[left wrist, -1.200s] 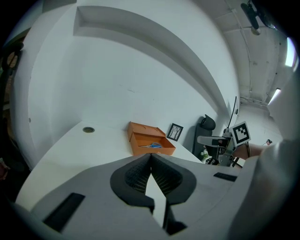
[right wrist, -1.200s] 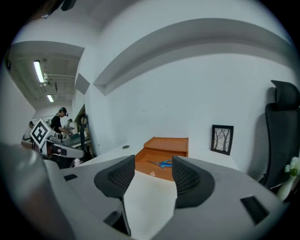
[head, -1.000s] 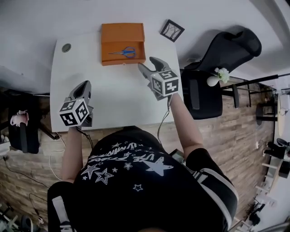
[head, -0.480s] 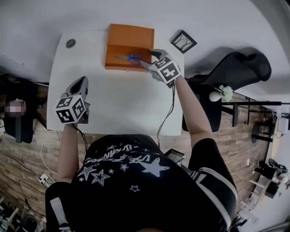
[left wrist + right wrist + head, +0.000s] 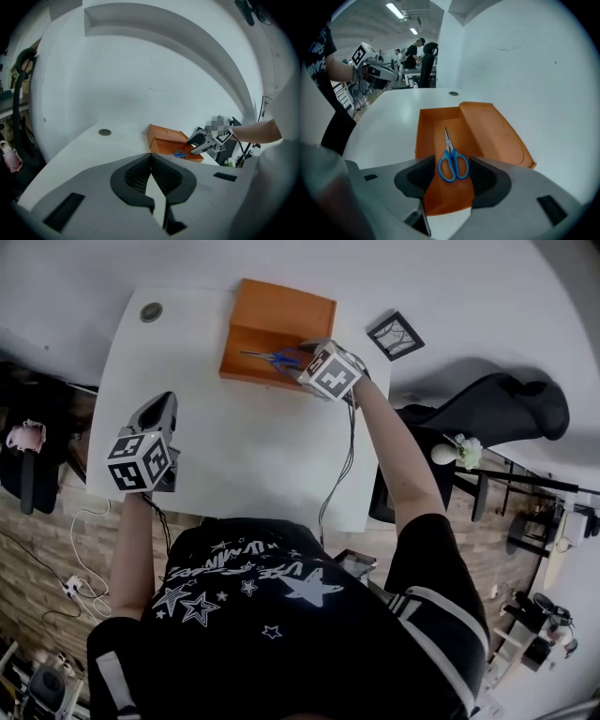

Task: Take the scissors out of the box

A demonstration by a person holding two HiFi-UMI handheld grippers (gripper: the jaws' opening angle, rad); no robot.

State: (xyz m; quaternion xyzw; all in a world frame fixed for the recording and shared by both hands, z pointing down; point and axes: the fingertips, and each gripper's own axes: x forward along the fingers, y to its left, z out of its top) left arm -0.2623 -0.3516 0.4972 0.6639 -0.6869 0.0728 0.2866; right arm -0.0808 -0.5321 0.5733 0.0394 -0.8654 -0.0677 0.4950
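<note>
The right tongs reach over the near end of the orange box, jaws apart. The scissors lie flat in the box's tray, their blue handles between the two jaws and their blades pointing away from these tongs; whether the jaws touch them cannot be told. The left tongs hover over the white bench, jaws together on nothing, with the box well ahead of them and to their right.
</note>
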